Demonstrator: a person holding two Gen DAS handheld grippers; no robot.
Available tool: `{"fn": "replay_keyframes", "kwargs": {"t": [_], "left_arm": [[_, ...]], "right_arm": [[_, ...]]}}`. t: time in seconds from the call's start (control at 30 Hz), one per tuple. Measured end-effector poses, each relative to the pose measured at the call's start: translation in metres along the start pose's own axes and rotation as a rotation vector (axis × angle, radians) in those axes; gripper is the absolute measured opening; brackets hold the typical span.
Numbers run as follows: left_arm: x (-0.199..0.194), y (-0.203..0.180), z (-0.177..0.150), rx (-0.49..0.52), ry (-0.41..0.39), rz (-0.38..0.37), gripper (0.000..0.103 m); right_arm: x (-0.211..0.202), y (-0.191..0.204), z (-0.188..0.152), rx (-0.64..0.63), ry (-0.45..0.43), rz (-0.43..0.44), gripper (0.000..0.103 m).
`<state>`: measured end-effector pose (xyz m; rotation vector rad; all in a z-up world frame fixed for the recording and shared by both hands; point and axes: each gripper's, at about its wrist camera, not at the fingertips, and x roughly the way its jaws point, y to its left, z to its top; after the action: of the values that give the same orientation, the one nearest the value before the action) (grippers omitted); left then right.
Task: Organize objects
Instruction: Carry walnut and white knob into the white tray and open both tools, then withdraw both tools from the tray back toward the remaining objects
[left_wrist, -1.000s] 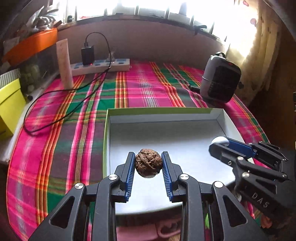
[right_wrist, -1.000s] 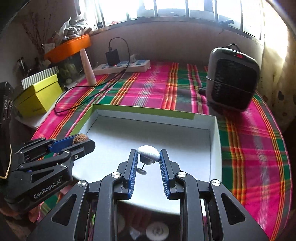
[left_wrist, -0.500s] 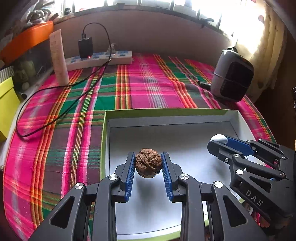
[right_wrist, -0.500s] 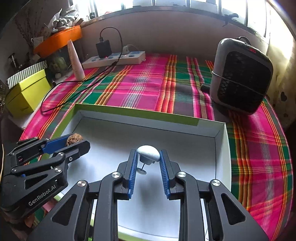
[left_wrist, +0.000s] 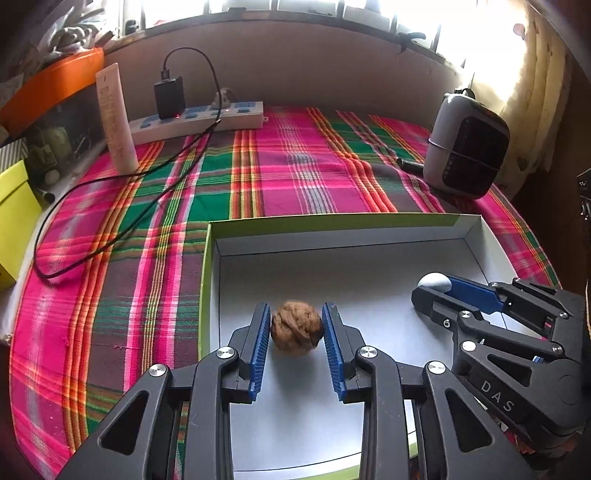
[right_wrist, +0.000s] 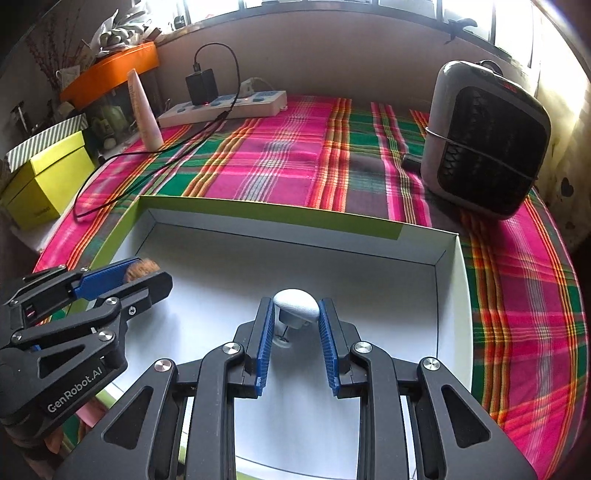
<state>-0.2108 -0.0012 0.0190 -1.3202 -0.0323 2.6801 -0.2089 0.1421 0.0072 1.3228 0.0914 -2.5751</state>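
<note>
Nearby, a heater (right_wrist: 484, 140) and power strip (left_wrist: 195, 120) stood on the plaid surface (left_wrist: 295, 173) beyond the white tray (right_wrist: 448, 258). Over the tray, the left gripper (left_wrist: 295, 328) clenched a walnut (left_wrist: 295, 328); the right gripper (right_wrist: 296, 314) clenched a white knob (right_wrist: 295, 306).

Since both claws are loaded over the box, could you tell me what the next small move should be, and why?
Probably lower both claws a little, then open them. The left claw is shut on the walnut and the right claw on the white knob, both over the white floor of the green-edged box, apparently just above it.
</note>
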Motion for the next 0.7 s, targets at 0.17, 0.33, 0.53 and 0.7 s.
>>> {"fn": "replay_keyframes", "kwargs": {"t": [0.17, 0.33, 0.53, 0.7], "left_arm": [[0.000, 0.000, 0.000, 0.009, 0.004, 0.005, 0.030], [-0.003, 0.000, -0.001, 0.006, 0.006, 0.000, 0.037], [-0.009, -0.001, -0.004, -0.002, 0.007, 0.002, 0.040], [-0.023, -0.004, -0.008, 0.001, -0.014, 0.003, 0.043]], "right_arm": [[-0.001, 0.000, -0.002, 0.002, -0.006, -0.007, 0.026], [-0.004, -0.002, -0.004, 0.016, -0.013, -0.008, 0.043], [-0.011, -0.003, -0.007, 0.023, -0.021, -0.012, 0.047], [-0.024, -0.005, -0.011, 0.046, -0.047, -0.012, 0.047]]}}
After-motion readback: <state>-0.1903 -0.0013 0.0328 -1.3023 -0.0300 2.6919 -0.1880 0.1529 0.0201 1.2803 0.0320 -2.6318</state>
